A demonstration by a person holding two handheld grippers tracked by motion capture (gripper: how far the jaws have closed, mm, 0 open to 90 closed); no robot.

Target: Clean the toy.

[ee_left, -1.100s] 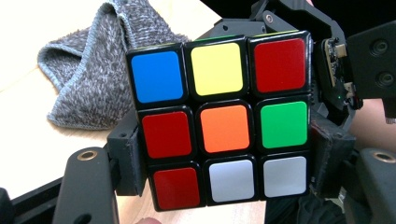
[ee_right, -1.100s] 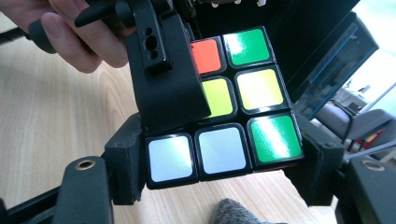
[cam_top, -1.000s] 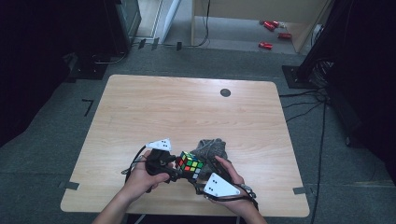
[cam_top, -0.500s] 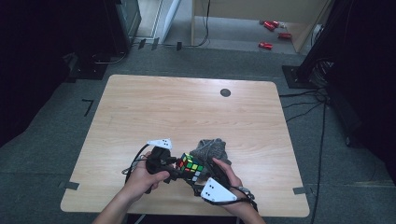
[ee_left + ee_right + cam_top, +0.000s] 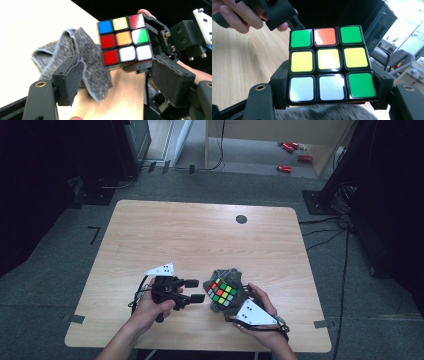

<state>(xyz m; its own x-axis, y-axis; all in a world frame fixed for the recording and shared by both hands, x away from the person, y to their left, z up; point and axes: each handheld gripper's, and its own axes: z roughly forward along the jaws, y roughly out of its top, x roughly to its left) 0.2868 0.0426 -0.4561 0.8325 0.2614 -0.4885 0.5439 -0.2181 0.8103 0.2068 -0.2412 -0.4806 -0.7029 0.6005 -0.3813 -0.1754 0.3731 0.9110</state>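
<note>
A colour-puzzle cube [image 5: 223, 292] sits pinched between the jaws of the right gripper [image 5: 231, 301] over the near edge of the wooden bench [image 5: 200, 235], directly above a crumpled grey cloth [image 5: 235, 276] that lies on the bench beneath it. The left gripper [image 5: 196, 290] hangs just beside the cube on its left, jaws spread with nothing between them; they have just been opening wider. A person's left hand [image 5: 150, 305] and right hand [image 5: 262, 317] come in from the bench's near side.

From above, the far part of the bench carries a small dark round disc [image 5: 241, 219], well apart from the work; red objects [image 5: 290, 147] lie on the floor beyond.

The left gripper view looks past its own parted pads [image 5: 72, 80] to the cube's [image 5: 124, 41] side face, with blue, yellow and red along the top row, and to the cloth [image 5: 82, 60] draped beside it. The right gripper view presents another face of the cube [image 5: 329, 63], a yellow middle row between green and white tiles, clamped at both lower corners, with fingers [image 5: 242, 18] of the left hand beyond.
</note>
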